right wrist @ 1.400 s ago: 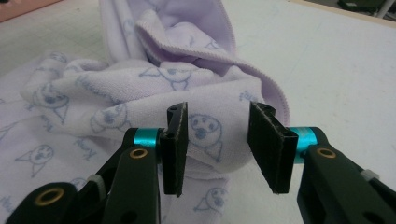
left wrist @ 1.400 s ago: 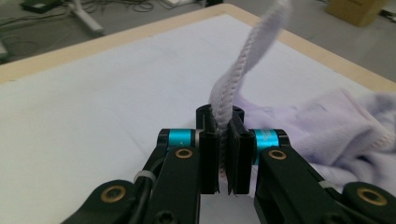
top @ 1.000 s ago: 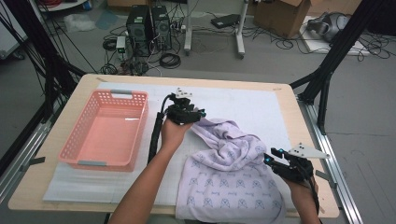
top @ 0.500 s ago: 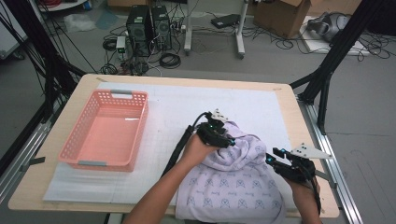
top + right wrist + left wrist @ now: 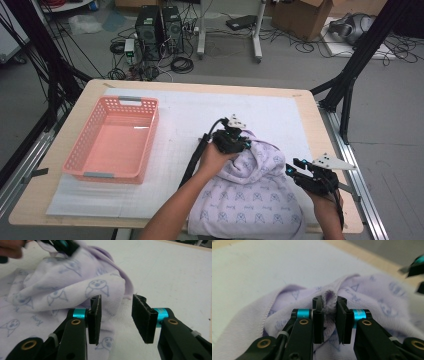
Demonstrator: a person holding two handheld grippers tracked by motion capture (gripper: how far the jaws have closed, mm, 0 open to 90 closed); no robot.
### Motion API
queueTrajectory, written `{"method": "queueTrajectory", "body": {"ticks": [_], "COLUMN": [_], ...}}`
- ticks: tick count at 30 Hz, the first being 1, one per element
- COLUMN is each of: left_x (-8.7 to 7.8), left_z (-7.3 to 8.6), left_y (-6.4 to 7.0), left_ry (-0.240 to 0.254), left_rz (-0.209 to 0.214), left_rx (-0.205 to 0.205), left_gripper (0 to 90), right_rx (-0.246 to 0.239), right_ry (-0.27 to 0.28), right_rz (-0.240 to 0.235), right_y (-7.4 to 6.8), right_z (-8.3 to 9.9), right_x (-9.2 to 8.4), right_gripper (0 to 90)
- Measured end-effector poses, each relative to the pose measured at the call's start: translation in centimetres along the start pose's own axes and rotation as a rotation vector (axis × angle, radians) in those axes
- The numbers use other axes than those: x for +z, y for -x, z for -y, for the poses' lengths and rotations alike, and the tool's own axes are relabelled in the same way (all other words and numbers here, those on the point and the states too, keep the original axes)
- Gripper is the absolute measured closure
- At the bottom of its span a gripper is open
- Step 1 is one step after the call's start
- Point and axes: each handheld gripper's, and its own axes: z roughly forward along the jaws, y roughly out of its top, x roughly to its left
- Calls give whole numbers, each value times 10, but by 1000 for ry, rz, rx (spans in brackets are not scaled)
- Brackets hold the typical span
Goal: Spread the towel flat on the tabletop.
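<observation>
The left hand-held gripper (image 5: 329,307), jaws just closing, pinches a fold of the lilac printed cotton garment (image 5: 250,200) crumpled on the white-covered worktop (image 5: 190,115); the right hand-held gripper (image 5: 116,312), spread, should grip the hem before lifting.

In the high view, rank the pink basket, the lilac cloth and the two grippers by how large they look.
1. lilac cloth and pink basket: look alike in spread, no ranking.
2. right gripper and left gripper: alike, far smaller.
</observation>
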Motion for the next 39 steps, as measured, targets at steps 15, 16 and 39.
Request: {"method": "queueTrajectory", "body": {"ticks": [15,16,39], "left_x": [-110,-112,-99], "left_z": [61,66,71], "left_y": [-30,-32,-36], "left_ry": [107,110,144], "left_rz": [-88,-92,-139], "left_rx": [-82,-91,-120], "left_gripper": [778,777,692], "right_rx": [54,56,-96], "right_ry": [-71,-73,-129], "right_rz": [-26,-48,-307], "right_y": [23,21,-35], "right_z": [-19,-21,-64], "right_x": [49,53,89], "right_gripper": [584,573,872]}}
